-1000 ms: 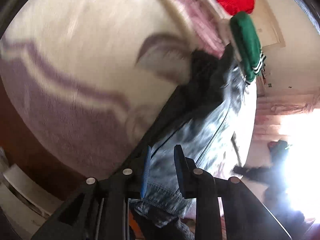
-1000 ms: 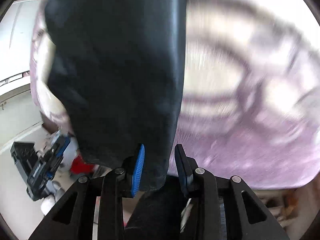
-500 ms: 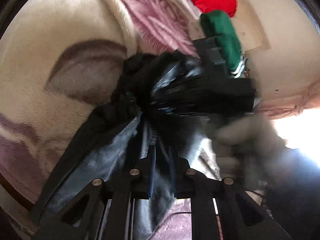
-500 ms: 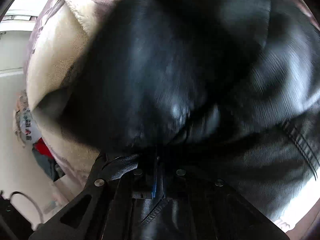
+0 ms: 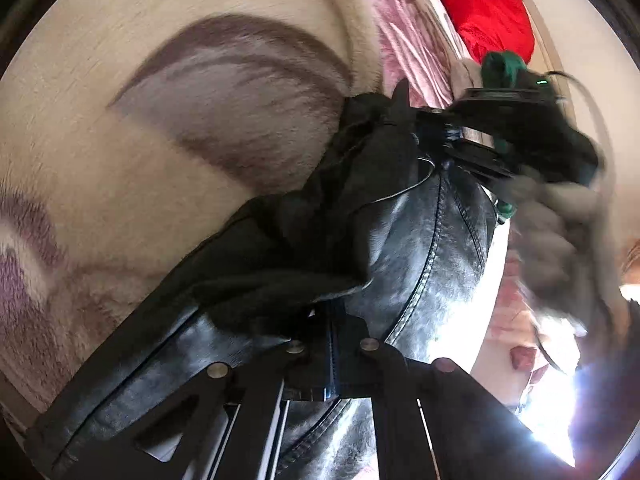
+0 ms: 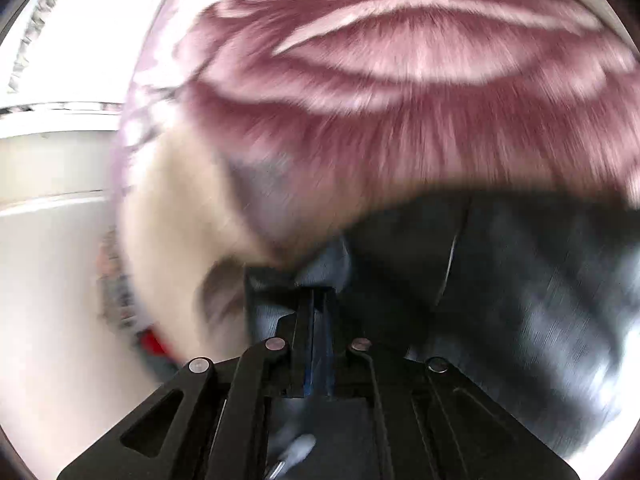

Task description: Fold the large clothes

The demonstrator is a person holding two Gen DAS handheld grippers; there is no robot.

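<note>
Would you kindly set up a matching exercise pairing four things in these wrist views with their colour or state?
Things:
1. leather jacket
2. bundle at the far edge of the blanket
3. left claw
4. blanket

Colour or state:
A. cream with mauve and pink pattern
B. red
C. black and shiny
D. shut on the jacket

Pairs: 1-C, 2-B, 3-D, 4-A

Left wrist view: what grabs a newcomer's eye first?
The black leather jacket fills the lower centre, bunched over the left gripper, whose fingers are shut on it. Behind it spreads a cream blanket with a big purple leaf pattern. At top right a bright red garment lies on the bed, the other gripper blurred below it.
</note>
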